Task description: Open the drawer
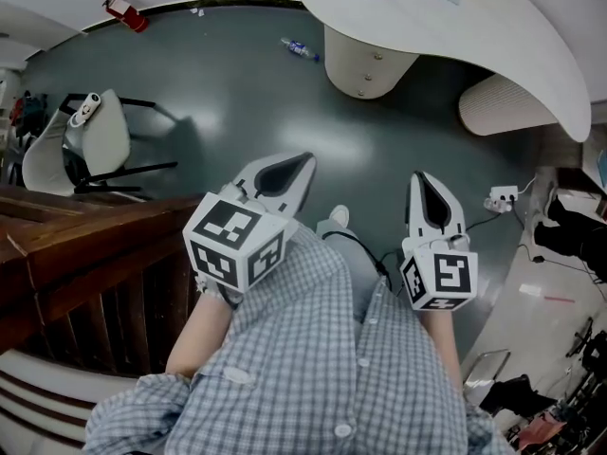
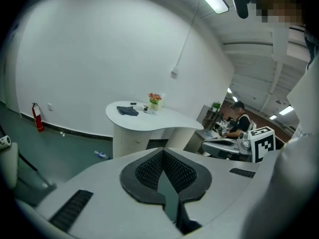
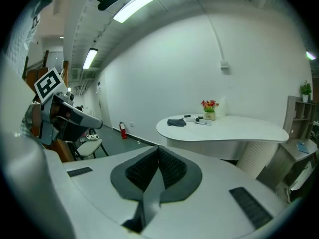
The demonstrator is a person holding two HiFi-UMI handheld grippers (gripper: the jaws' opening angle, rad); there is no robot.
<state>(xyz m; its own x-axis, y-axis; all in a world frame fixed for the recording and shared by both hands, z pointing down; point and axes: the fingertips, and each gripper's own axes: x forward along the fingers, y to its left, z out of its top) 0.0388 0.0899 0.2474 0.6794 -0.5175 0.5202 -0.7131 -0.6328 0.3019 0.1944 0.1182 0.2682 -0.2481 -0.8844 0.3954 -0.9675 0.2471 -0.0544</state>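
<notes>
The approach is judged to be in hand: the left gripper [image 1: 302, 163] and right gripper [image 1: 423, 180] are held out over the floor [image 1: 237, 93], each with jaws pressed together and nothing between them. The drawer is taken to be in the knobbed pedestal [image 1: 365, 63] under the white counter [image 1: 493, 36], well apart from both grippers, though its front cannot be made out. For the next move the gap must be closed, one pair of jaws spread, and a knob pinched.
</notes>
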